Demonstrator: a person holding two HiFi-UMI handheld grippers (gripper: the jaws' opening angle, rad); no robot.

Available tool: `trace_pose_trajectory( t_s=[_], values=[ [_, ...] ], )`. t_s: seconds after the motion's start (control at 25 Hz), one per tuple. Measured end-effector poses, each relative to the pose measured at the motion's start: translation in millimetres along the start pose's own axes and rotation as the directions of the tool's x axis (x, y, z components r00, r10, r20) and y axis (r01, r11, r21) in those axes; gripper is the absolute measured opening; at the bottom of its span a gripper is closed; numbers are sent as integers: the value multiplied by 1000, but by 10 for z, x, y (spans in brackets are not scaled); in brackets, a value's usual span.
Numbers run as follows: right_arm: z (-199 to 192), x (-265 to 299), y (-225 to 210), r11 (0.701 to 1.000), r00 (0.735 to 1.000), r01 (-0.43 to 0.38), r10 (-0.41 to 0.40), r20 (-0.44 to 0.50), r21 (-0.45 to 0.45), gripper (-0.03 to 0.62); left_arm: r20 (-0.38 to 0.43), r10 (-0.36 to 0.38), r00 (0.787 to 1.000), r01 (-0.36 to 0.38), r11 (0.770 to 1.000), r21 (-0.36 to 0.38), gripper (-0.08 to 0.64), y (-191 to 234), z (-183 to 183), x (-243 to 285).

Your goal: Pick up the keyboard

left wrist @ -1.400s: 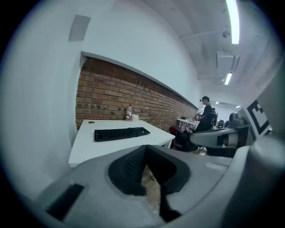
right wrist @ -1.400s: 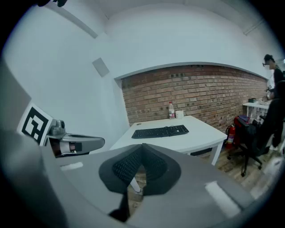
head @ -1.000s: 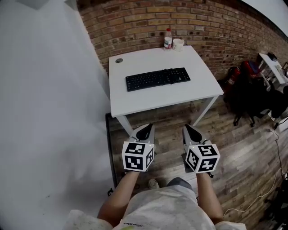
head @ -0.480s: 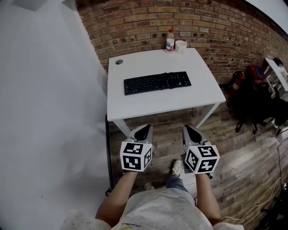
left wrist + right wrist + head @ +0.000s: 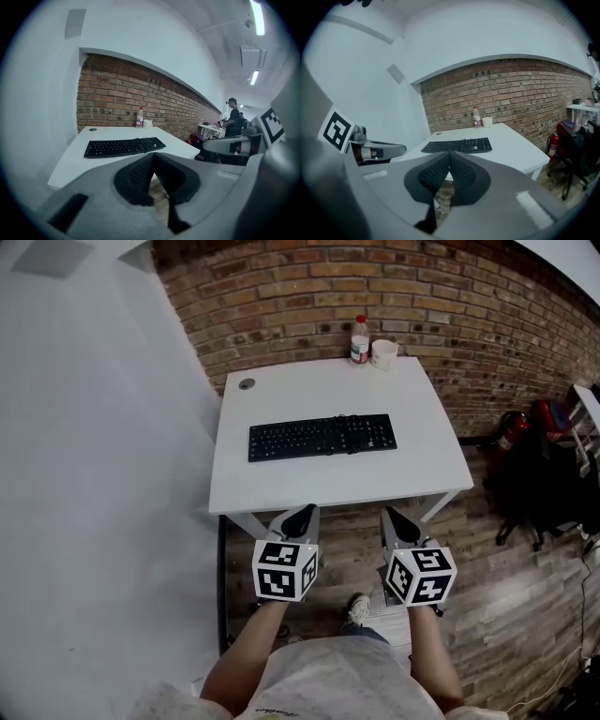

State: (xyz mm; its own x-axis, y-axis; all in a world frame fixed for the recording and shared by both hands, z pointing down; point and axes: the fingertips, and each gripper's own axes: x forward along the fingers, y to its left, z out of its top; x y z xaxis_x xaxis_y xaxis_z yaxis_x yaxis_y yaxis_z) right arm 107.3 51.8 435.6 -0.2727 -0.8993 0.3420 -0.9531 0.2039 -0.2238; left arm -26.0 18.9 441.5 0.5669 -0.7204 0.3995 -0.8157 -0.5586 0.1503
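1. The black keyboard (image 5: 322,437) lies flat near the middle of the white table (image 5: 412,474), with its long side across the person's view. Nothing rests on it and nothing touches it.
2. A bottle (image 5: 359,339) and a cup (image 5: 383,353) stand at the far edge of the table, next to the brick wall and well apart from the keyboard.
3. The left gripper (image 5: 300,515) has its fingers (image 5: 136,178) pressed fully together, and nothing is between them.
4. The right gripper (image 5: 394,517) is the same: its fingers (image 5: 431,178) are closed against each other and hold nothing.
5. The 2 grippers are side by side in front of the near edge of the table, above the wooden floor. They point toward the table, and the keyboard is clearly beyond their tips.
6. By judgement, the task is at its very start and no part of the pickup is done yet. The person must bring the grippers over the table, open the fingers, close them on the keyboard and lift it. As the keyboard is long, 1 gripper at each end would probably keep it level.
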Motion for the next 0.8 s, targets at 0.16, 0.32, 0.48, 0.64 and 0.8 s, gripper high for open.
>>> trace_pose_trajectory(
  t_s=[0.16, 0.32, 0.48, 0.64, 0.8],
  values=[
    [133, 182, -274, 1000, 1000, -27, 27, -1, -9, 5, -5, 41, 999, -41, 999, -1, -5, -4, 110, 270],
    [223, 312, -536, 999, 999, -49, 49, -6, -8, 5, -9, 78, 997, -78, 997, -5, -5, -25, 187, 482],
    [318, 449, -752, 997, 997, -75, 74, -11, -12, 5, -10, 115, 993, -115, 993, -13, -5, -33, 247, 647],
    [350, 575, -889, 995, 995, -102, 102, -21, -17, 5, -13, 156, 988, -156, 988, -13, -5, 13, 257, 735],
    [343, 712, -985, 992, 992, -119, 118, -33, -29, 5, -24, 206, 978, -207, 978, -15, -5, 148, 220, 735]
  ],
)
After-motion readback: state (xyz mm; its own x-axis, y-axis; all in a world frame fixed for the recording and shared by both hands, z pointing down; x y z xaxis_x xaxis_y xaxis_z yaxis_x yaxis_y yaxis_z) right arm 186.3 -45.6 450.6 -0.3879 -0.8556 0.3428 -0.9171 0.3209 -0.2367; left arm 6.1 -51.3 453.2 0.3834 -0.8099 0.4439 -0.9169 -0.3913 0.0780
